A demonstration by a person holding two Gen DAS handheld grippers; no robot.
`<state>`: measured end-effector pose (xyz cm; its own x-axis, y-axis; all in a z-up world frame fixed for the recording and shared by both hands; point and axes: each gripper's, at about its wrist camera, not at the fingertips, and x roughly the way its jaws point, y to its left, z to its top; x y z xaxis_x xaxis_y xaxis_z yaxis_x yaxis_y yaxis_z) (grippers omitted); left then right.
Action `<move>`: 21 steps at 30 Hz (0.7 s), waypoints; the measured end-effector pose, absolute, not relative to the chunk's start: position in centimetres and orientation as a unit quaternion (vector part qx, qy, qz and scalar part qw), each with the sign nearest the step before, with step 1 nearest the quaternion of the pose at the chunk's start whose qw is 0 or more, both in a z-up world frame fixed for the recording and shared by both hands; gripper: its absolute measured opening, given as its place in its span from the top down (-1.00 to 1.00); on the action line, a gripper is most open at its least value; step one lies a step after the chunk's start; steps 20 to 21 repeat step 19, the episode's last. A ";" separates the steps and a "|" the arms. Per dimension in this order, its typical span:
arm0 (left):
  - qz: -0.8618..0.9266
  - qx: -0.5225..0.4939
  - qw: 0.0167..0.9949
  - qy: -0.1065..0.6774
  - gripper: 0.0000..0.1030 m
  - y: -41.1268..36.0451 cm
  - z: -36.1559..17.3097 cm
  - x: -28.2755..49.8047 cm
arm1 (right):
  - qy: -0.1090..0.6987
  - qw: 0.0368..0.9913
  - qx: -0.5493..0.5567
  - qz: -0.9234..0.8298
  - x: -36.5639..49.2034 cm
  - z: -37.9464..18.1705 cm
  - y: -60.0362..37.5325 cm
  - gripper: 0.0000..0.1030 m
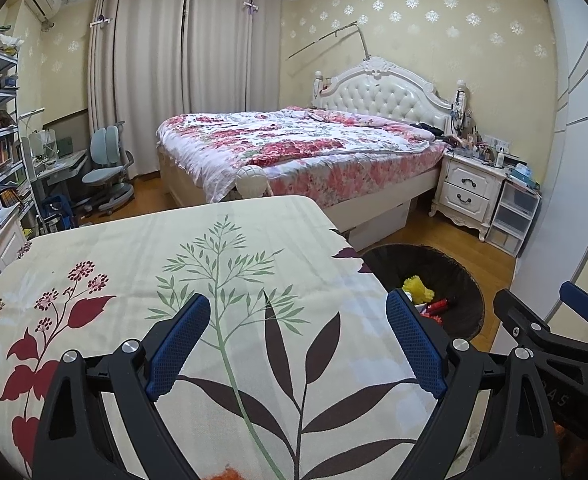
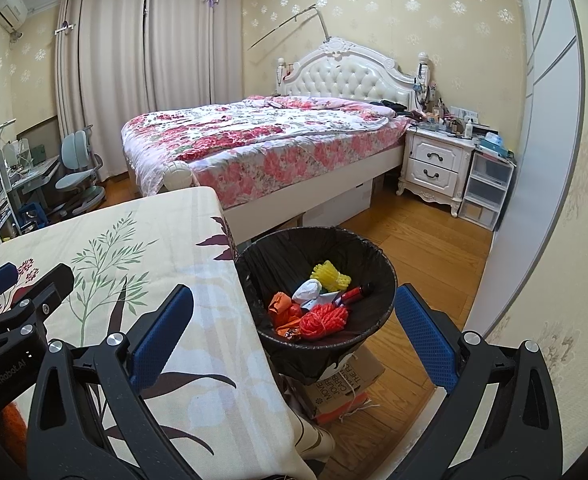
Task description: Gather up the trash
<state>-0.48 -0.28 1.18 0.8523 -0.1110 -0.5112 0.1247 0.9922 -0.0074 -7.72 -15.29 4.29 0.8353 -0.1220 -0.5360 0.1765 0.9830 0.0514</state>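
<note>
Two hand-held grippers, both with blue-padded fingers spread wide and nothing between them. Left gripper [image 1: 298, 344] hovers over the cream tablecloth printed with green sprigs and dark leaves [image 1: 197, 248]. Right gripper [image 2: 294, 336] sits at the table's right edge, looking down toward the round bin lined with a black plastic bag [image 2: 374, 248].

Bin stands on the wooden floor just beside the table's right edge, apparently perched on a brown printed cardboard box [image 2: 350, 388]. Inside it: a coil of orange-red cord [image 2: 322, 320], crumpled orange paper [image 2: 281, 308], a bundle of yellow zip ties [image 2: 330, 276], a white wad [image 2: 306, 290], a red-and-black marker-like tube [image 2: 354, 293].

Step in hand, as I judge it: the collecting looks largely done. Trash is in the bin; the visible cloth carries no loose item. One caveat — a fuzzy orange patch shows at the bottom rim of the left view [image 1: 225, 474] and by the left gripper's body in the right view [image 2: 11, 420]. Cannot tell what it is.

Next move, a judgement only: check that orange thing near the table's front edge; if trash, either gripper would have to draw back and down to it, close on it, then carry it right to the bin.

Bin lies ahead of and between the right gripper's fingers, below their level; it is right of the left gripper, partly hidden behind its right finger.
</note>
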 end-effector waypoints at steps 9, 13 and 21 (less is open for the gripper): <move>-0.055 0.015 0.966 0.250 -0.73 0.1 1.2 -0.5 | 0.277 0.957 0.048 -0.076 -7.7 4.3 -15.1 -0.91; -0.047 0.014 0.965 0.257 -0.73 0.9 0.9 0.1 | 0.278 0.957 0.043 -0.068 -7.4 4.5 -14.5 -0.91; -0.015 0.010 0.961 0.276 -0.73 4.1 0.0 1.4 | 0.289 0.956 0.029 -0.040 -5.5 4.4 -11.8 -0.91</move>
